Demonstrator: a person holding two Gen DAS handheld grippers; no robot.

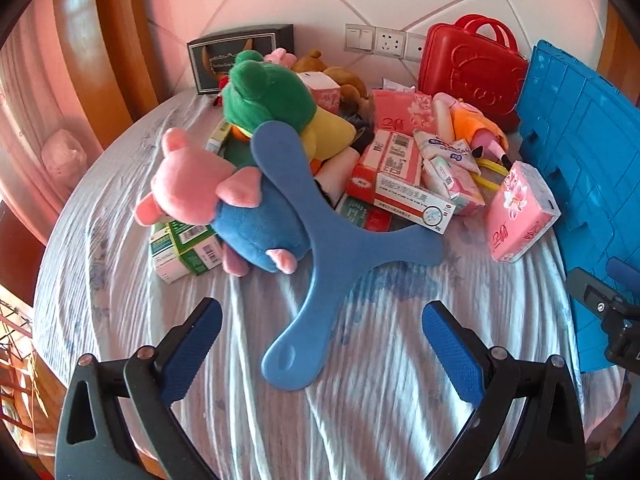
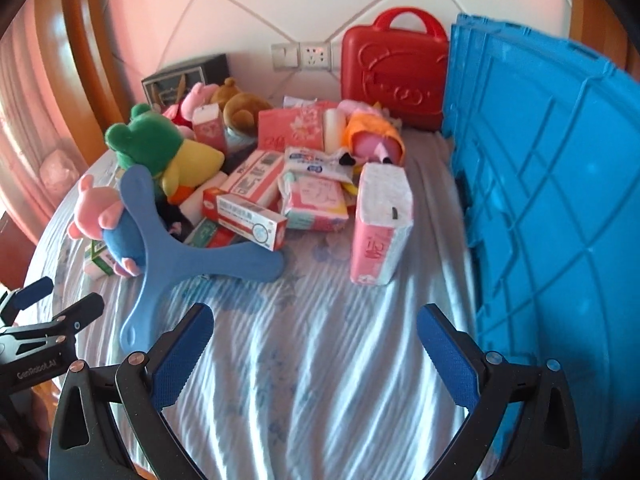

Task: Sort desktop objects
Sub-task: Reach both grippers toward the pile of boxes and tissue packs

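Boomerang (image 1: 340, 248), 12 o'clock of your spread, empty left claw (image 1: 322, 344): light, stiff, thin; pinch its near arm.

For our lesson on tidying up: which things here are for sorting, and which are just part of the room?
For sorting: blue boomerang, pig plush, green frog plush, medicine boxes, tissue pack, blue crate.

Just there: wall sockets, striped cloth, dark box.
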